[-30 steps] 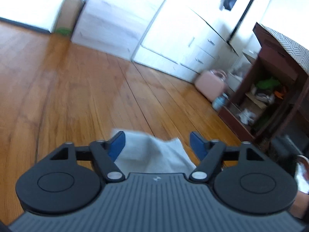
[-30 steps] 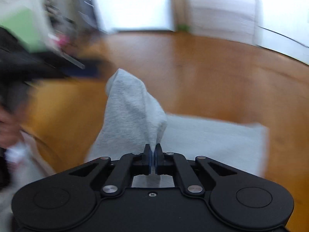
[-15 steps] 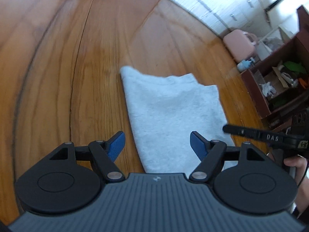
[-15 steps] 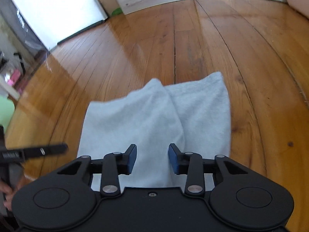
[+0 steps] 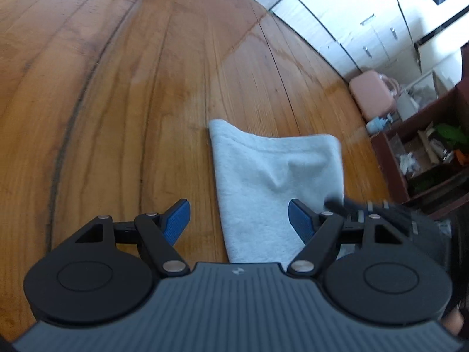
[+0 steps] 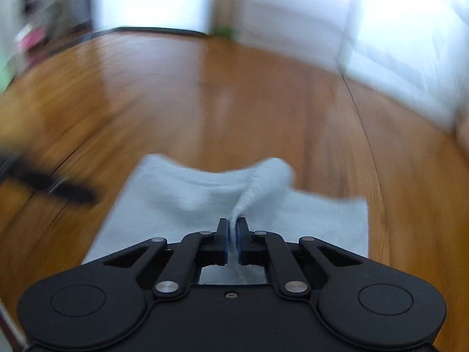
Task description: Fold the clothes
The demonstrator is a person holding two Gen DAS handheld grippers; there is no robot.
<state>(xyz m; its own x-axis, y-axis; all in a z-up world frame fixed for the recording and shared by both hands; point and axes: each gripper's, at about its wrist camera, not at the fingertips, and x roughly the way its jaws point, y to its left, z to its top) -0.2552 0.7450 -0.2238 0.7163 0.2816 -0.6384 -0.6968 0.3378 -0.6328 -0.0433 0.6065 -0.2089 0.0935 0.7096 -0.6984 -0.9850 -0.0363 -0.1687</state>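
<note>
The right gripper is pinched tight on a bunched-up fold of the grey cloth, pulling a little peak of fabric up off the rest – that view is pretty motion-blurred. The left gripper is spread wide with nothing in it, its blue pads either side of the near end of the cloth, hanging just above it as far as I can tell.

The cloth is lying flat on the wooden floor, folded into a longish strip. White cabinets run along the far wall, a dark wooden shelf unit full of clutter is on the right, and a pink case sits on the floor beside it.

No writing I can actually read – too blurry.
</note>
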